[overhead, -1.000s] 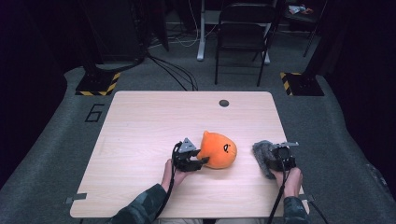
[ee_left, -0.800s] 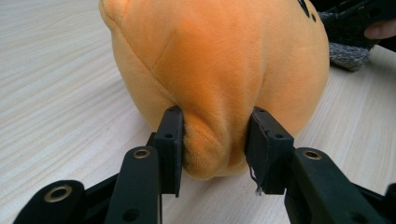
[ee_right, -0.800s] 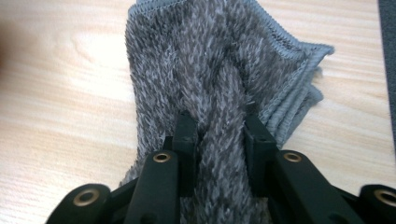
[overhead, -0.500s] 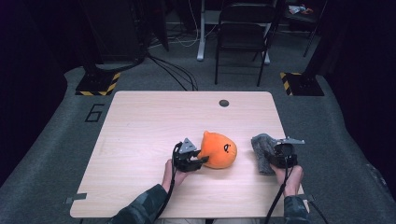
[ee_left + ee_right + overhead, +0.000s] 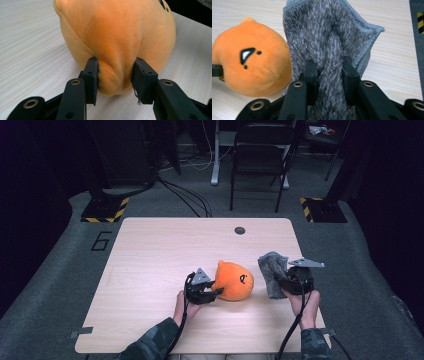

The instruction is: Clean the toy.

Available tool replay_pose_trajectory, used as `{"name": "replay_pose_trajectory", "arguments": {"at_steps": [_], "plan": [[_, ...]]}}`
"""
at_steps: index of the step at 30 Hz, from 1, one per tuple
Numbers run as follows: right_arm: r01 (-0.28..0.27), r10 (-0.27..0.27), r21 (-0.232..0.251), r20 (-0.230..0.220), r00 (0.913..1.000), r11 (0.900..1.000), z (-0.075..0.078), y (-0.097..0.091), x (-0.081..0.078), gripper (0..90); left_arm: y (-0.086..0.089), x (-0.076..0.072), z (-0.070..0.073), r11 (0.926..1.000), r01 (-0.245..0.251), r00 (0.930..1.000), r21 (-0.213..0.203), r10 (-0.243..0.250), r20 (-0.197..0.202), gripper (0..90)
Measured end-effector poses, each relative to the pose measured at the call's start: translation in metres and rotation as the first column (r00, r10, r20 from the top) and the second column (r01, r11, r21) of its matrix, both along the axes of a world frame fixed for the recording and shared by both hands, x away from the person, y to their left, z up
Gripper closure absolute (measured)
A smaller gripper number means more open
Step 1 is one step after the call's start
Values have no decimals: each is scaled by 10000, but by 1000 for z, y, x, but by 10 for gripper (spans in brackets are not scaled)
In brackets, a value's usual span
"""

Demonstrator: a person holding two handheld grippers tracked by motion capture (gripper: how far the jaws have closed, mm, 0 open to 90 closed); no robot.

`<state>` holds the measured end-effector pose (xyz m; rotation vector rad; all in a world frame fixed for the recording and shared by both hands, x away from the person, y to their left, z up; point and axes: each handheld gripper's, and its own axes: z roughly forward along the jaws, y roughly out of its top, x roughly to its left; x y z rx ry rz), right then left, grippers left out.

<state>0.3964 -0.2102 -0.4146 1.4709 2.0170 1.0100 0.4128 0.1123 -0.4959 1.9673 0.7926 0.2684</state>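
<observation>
Black left gripper [image 5: 212, 292] and right gripper [image 5: 282, 281], brass-ringed screw holes, grey three-cornered top plates, trailing black cables, camouflage-patterned sleeves [image 5: 152, 345]

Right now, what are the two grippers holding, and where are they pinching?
The left gripper pinches a fold at the edge of the round orange plush toy. The right gripper pinches a bunched ridge in the fluffy grey cloth.

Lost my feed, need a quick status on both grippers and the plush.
Left gripper shut on orange plush, plush resting on table. Right gripper shut on grey cloth, beside plush. Nothing in the way.
</observation>
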Motion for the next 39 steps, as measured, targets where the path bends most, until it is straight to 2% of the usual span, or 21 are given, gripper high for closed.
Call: {"name": "replay_pose_trajectory", "arguments": {"at_steps": [4,11,18,20,25,29,34,36,38,39], "plan": [[-365,365,-12,184,9992,9993,11,12,-1,707,-1,-2,0,10000,-46,9999,48,46,122,595],[-962,967,-163,344,9947,9952,26,38,-3,706,1,-3,-1,9999,-96,9999,128,95,70,589],[-1435,1453,-519,326,9889,9883,32,65,-1,706,1,-3,-1,9997,4,9997,247,-10,238,592],[-1500,1521,-615,311,9879,9868,34,73,0,705,0,-4,-1,9998,-54,9998,169,51,216,594],[-1947,1978,-808,321,9797,9775,38,94,2,702,-1,-4,0,9999,-72,9996,134,68,274,595],[-2157,2198,-1025,305,9751,9711,37,111,5,702,-4,-8,2,9997,-40,9991,228,31,425,596],[-2341,2359,-966,83,9717,9674,30,128,10,699,-9,-12,5,9985,30,9965,553,-75,827,606],[-2552,2578,-1041,126,9661,9613,26,136,12,698,-10,-13,6,9979,114,9954,631,-174,946,615],[-2704,2724,-1357,-46,9622,9531,19,143,13,697,-11,-14,6,9980,160,9955,618,-216,920,626],[-2542,2540,-1420,-194,9670,9567,15,147,14,697,-11,-14,6,9977,153,9951,661,-217,966,633]]}}
